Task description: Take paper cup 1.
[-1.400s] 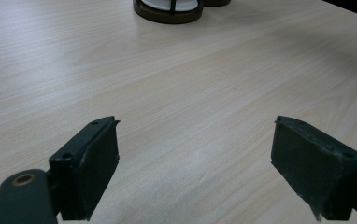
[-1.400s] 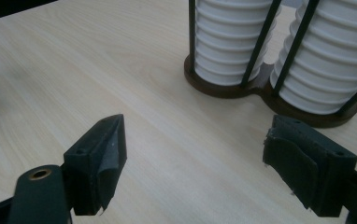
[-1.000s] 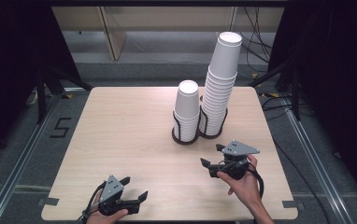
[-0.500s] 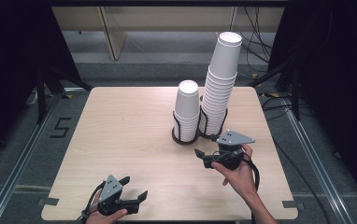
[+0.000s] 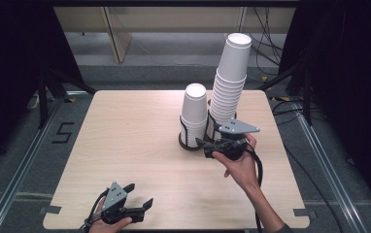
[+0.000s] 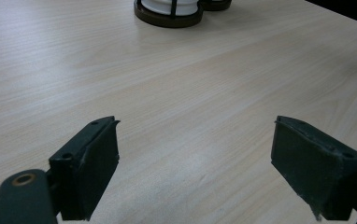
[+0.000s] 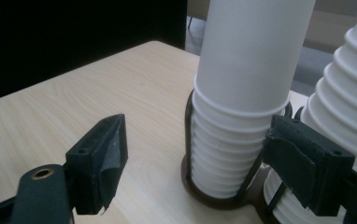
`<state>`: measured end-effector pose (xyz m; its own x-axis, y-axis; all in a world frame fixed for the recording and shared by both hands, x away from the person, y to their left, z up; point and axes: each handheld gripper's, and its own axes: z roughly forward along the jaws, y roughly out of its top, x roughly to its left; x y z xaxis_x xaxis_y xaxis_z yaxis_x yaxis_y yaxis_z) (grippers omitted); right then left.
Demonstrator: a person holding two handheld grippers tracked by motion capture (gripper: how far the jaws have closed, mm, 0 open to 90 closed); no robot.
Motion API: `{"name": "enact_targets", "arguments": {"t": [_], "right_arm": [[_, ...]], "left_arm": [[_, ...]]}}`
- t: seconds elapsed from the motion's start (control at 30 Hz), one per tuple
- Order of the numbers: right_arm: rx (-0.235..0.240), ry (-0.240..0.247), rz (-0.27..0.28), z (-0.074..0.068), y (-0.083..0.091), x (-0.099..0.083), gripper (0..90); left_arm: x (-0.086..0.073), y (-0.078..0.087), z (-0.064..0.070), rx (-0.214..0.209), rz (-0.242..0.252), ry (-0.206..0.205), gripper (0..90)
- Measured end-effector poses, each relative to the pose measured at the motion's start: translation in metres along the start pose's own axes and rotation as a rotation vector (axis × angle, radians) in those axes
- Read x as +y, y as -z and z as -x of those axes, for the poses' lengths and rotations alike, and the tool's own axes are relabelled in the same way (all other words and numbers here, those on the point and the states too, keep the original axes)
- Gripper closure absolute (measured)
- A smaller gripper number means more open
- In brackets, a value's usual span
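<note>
Right gripper (image 5: 204, 144) is held low over the worktop (image 5: 125, 145), just in front of the short stack of cups (image 5: 194, 112), with its jaws spread apart and nothing clamped between them. Seen in the right gripper view, the short stack of cups (image 7: 246, 93) is framed between the two black jaws, one jaw standing off to one side of it and the other close beside the wire holder (image 7: 214, 198) in which the stack is seated; whether that jaw touches the holder cannot be told. A tall stack of cups (image 5: 229, 80) is set in a second holder just beside the short stack, on the side away from the left gripper, and it leans slightly. The tall stack (image 7: 345, 107) is also seen at the edge of the right gripper view, behind the nearer jaw.

Left gripper (image 5: 140, 201) is rested well apart from the short stack, at the near edge of the worktop, gripped by a hand (image 5: 107, 224). Its jaws are held wide apart over bare wood, and nothing is held by them. The base of the holder (image 6: 169, 11) is seen far ahead of these jaws in the left gripper view.

A dark numeral "5" (image 5: 62, 132) is marked on the floor, well to the side of the short stack, beyond the worktop's edge. No printing can be read on the cups.
</note>
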<state>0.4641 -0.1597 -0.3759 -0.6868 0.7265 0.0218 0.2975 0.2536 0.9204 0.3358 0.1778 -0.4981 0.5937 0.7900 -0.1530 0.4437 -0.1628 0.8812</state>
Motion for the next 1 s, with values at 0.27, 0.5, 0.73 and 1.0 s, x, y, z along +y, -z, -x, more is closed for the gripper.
{"name": "enact_targets", "arguments": {"t": [0.27,0.5,0.73,1.0], "right_arm": [[-0.05,-0.027,0.025,0.011,-0.01,0.026,22.3],[-0.095,-0.037,0.007,0.01,-0.025,0.044,21.8],[-0.143,-0.036,-0.014,0.011,-0.041,0.063,21.5],[-0.188,-0.08,-0.033,0.015,-0.057,0.071,20.9]], "left_arm": [[0.0,0.0,0.0,-0.001,-0.012,-0.009,14.6],[0.0,0.0,0.0,-0.002,-0.01,-0.004,14.6],[-0.001,-0.001,0.0,-0.008,-0.011,-0.003,14.6],[-0.001,0.0,0.0,-0.005,-0.011,-0.003,14.7]]}}
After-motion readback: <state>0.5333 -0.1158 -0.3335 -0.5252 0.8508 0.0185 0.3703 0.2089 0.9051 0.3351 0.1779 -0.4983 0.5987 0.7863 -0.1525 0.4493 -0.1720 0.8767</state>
